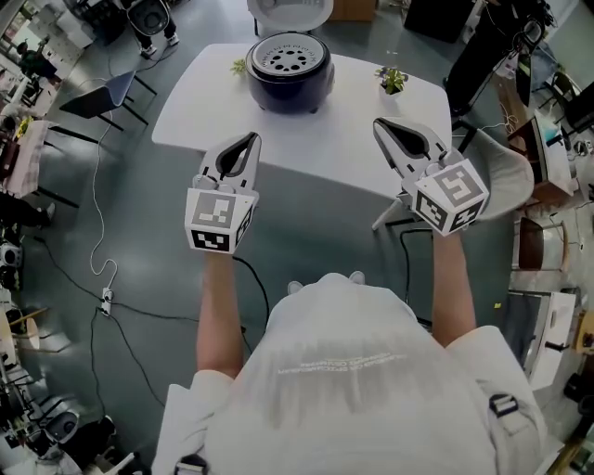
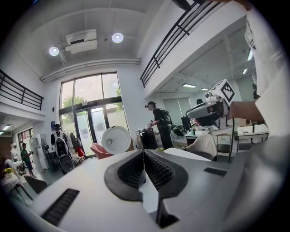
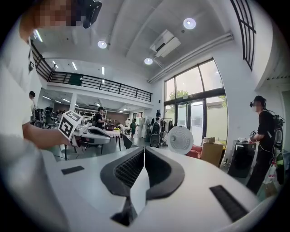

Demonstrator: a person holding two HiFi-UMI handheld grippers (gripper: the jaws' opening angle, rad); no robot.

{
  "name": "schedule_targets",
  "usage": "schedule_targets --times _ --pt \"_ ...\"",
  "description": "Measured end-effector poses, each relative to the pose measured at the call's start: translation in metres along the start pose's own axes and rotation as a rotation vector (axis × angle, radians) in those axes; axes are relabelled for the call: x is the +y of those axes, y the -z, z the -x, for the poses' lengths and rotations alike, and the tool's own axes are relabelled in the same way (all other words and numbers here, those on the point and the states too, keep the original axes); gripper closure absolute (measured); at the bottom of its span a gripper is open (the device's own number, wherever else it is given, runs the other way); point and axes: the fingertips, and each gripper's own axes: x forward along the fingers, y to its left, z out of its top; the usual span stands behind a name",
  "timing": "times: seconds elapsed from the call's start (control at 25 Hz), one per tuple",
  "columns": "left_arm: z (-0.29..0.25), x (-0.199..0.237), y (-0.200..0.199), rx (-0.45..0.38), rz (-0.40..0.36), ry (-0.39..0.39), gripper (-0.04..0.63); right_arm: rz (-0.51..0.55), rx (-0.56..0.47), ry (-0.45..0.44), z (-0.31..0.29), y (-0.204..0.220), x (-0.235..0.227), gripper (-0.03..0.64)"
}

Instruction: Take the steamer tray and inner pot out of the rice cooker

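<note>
- Head view: the cooker stands midway along the far edge of the white table. Its lid is raised behind it and the holed tray sits in its top. The pot beneath cannot be seen. A small plant stands near the far right corner. The left gripper and right gripper hover over the near edge, well apart and short of the cooker.
- Left gripper view: the jaws are pressed together with nothing between them. They hide the cooker body and tray. Only a round white shape rises above them, probably the lid. The right gripper shows at the right.
- Right gripper view: these jaws also meet, empty. The same round shape appears beyond them, with the left gripper at the left. A standing person is at the right, outside the head view.
</note>
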Motion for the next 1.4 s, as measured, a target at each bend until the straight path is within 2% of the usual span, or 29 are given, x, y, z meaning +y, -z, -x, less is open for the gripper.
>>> schedule_targets --times 0.12,0.16,0.2,0.24,0.28,0.36,0.44,0.64,1.04,1.2,1.4 --pt "0.005 0.008 0.004 -0.008 0.016 -0.005 0.572 -0.017 -0.006 0.007 -0.003 0.0 0.006 0.589" --pt "0.007 0.011 0.005 -0.011 0.02 -0.009 0.541 -0.023 -0.008 0.011 -0.004 0.0 0.008 0.588" --pt "0.008 0.014 0.007 -0.011 0.021 -0.011 0.474 -0.028 -0.01 0.017 -0.005 0.001 0.009 0.584" --pt "0.009 0.017 0.008 -0.01 0.021 -0.011 0.435 -0.03 -0.009 0.022 -0.006 0.002 0.01 0.556" --pt "0.011 0.02 0.01 -0.009 0.02 -0.009 0.428 -0.032 -0.006 0.027 -0.007 0.003 0.012 0.501" --pt "0.013 0.023 0.012 -0.014 0.021 -0.006 0.428 -0.035 0.004 0.035 -0.009 0.006 0.014 0.455" --pt "0.017 0.027 0.014 -0.021 0.019 -0.007 0.428 -0.046 0.011 0.045 -0.012 0.009 0.016 0.44" --pt "0.03 0.04 0.023 -0.014 0.025 0.0 0.43 -0.091 0.012 0.068 -0.019 0.008 0.026 0.443" --pt "0.056 0.068 0.051 0.01 0.027 -0.01 0.442 -0.083 0.079 0.12 -0.024 0.015 0.051 0.446" --pt "0.043 0.069 0.058 0.019 0.045 0.002 0.442 -0.072 0.121 0.127 -0.025 0.026 0.04 0.446" --pt "0.009 0.076 0.065 0.046 0.062 0.015 0.442 -0.086 0.119 0.123 -0.049 0.037 0.005 0.446"
